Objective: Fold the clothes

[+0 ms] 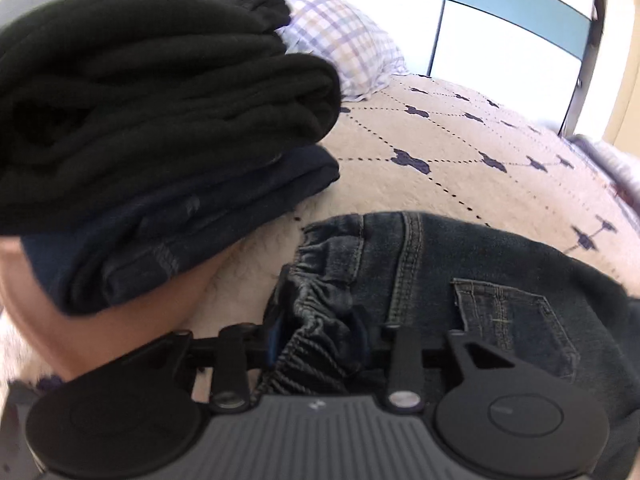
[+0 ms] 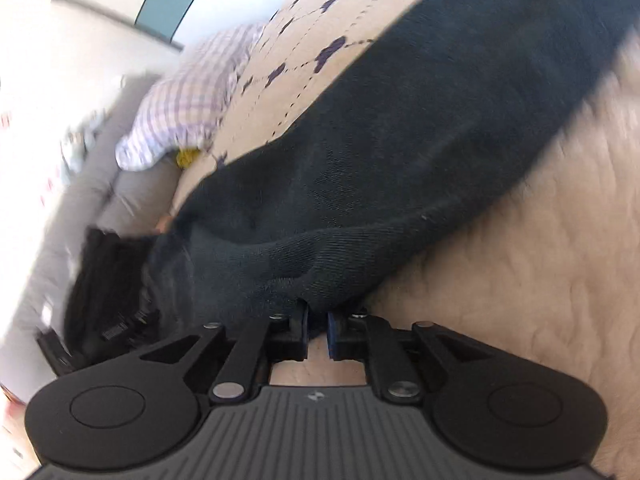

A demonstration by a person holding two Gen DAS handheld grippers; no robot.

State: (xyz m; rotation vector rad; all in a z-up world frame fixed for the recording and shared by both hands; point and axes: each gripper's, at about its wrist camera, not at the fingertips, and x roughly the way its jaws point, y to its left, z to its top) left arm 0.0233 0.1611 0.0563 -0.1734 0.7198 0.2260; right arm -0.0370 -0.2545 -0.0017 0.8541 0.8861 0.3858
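Dark blue jeans (image 1: 460, 280) lie on the cream bedspread (image 1: 440, 136), the elastic waistband and a back pocket facing the left wrist camera. My left gripper (image 1: 324, 340) holds the bunched waistband between its fingers, which stand fairly wide apart around the thick fabric. In the right wrist view the jeans (image 2: 400, 160) stretch away across the bed. There my right gripper (image 2: 317, 326) is shut on the near edge of the denim. The left gripper's black body (image 2: 108, 280) shows at the far end.
A stack of folded clothes sits at left, a black garment (image 1: 160, 100) on top of a navy one (image 1: 180, 232). A checked pillow (image 1: 344, 44) lies behind it, under a bright window (image 1: 500, 20). A blurred pinkish shape (image 1: 100, 320) lies under the stack. A grey headboard (image 2: 80, 200) borders the bed.
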